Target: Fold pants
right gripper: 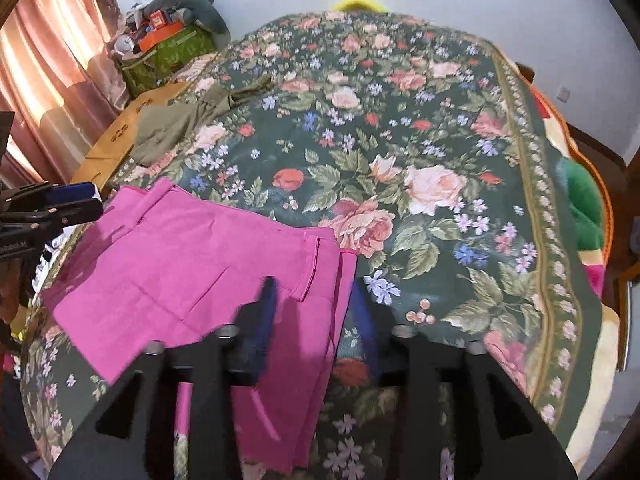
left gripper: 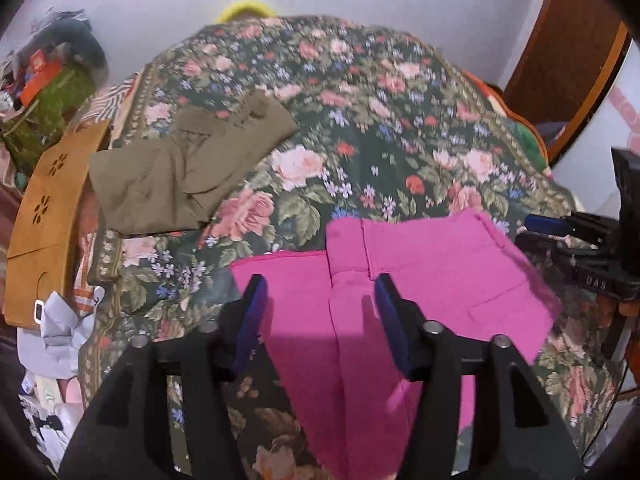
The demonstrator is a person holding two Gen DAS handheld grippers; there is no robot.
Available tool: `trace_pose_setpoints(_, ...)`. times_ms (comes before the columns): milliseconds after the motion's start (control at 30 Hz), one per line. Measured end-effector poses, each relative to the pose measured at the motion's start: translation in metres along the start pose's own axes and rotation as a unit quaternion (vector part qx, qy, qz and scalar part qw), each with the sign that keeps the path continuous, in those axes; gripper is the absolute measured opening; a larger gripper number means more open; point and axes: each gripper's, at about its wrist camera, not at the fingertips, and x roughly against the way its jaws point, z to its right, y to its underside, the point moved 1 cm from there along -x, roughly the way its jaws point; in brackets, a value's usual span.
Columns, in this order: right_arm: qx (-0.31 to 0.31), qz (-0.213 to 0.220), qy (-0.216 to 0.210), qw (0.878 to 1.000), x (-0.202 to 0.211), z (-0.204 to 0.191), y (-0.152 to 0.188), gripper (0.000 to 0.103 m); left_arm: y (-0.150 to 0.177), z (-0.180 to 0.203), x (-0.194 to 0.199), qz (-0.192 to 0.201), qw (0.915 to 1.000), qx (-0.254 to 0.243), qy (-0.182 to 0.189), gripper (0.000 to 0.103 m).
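Note:
Pink pants (left gripper: 400,280) lie partly folded on the floral bedspread (left gripper: 360,120), waistband towards the far side. My left gripper (left gripper: 318,292) is open above the pants near the centre seam, holding nothing. My right gripper (right gripper: 316,300) is open over the right edge of the pink pants (right gripper: 192,264), also empty. The right gripper shows at the right edge of the left wrist view (left gripper: 560,232). The left gripper shows at the left edge of the right wrist view (right gripper: 60,204).
Folded olive-green pants (left gripper: 180,164) lie at the far left of the bed, also in the right wrist view (right gripper: 176,124). A brown cardboard box (left gripper: 44,216) and clutter stand left of the bed. A green pillow (right gripper: 580,208) lies at the right edge.

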Motion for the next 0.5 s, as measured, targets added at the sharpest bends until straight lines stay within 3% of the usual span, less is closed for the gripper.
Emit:
trace_pose_setpoints(167,-0.007,0.006,0.006,1.000,0.004,-0.001,0.008,0.065,0.009,-0.008,0.004,-0.002,0.9996,0.026,0.011,0.076)
trace_pose_setpoints(367,-0.028,-0.028,0.001,0.999,-0.016,0.004,0.023,0.065,0.026,-0.013,-0.019,-0.045,0.9976,0.052,0.012,0.076)
trace_pose_setpoints(500,-0.065,-0.043,-0.031,0.996,-0.029,0.014,0.024,0.065,0.033,-0.020,-0.033,-0.064,0.9942,0.081,0.032,0.076)
